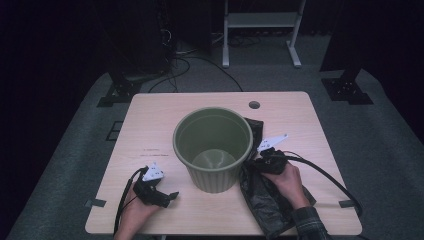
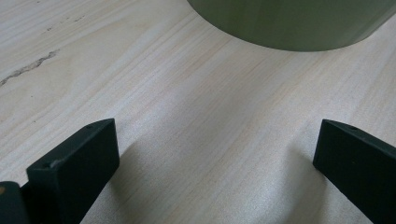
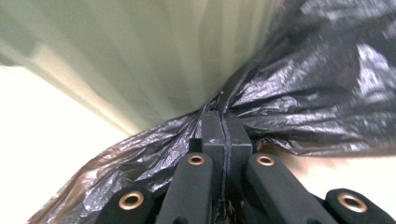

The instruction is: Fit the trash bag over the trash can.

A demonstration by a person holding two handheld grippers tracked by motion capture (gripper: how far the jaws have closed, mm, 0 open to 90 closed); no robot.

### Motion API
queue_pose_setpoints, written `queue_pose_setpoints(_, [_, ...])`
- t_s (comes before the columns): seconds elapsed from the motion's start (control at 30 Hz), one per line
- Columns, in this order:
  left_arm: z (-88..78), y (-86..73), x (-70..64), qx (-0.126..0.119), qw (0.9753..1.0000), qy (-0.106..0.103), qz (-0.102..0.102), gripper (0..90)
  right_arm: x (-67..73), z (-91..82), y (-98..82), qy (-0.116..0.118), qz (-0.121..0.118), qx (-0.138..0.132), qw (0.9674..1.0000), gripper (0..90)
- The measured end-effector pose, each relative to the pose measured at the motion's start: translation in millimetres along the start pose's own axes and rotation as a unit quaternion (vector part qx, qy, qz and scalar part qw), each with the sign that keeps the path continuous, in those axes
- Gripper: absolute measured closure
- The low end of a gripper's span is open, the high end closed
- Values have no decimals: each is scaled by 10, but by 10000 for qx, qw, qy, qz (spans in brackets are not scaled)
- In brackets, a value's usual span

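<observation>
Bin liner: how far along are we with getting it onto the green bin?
Done: the right gripper has clamped a fold of the black bin liner beside the green bin. In hand: that pinch, with the liner lying crumpled on the table to the bin's right. Left: lifting it, opening it and fitting it into the bin, which looks unlined inside. The left gripper rests open on the table, holding nothing.

The bin was a dull olive green with faint ribbing up its sides, and the plastic bag next to it was glossy black. The table was pale wood with a light grain. Both grippers were black, and the sleeve was dark plaid.
</observation>
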State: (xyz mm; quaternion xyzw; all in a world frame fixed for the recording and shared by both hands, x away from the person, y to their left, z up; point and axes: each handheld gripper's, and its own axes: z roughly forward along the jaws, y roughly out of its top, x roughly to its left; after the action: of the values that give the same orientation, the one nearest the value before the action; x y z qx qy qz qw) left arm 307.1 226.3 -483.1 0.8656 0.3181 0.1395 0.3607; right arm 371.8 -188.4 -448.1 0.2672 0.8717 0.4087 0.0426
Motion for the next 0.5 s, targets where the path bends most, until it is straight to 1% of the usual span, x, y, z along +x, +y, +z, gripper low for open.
queue_pose_setpoints(0.1, [0,0,0,1,10000,0,0,0,24,-120,51,165,-76,-174,9997,897])
queue_pose_setpoints(0.27, [0,0,0,2,10000,0,1,0,96,-282,174,397,-300,-238,9985,896])
queue_pose_setpoints(0.4, [0,0,0,1,10000,-1,1,0,166,-416,267,484,-464,-294,9973,896])
queue_pose_setpoints(0.43, [0,0,0,1,10000,-1,0,0,189,-444,292,505,-533,-303,9968,896])
queue_pose_setpoints(0.5, [0,0,-1,1,10000,-2,-8,0,215,-509,323,647,-577,-433,9953,896])
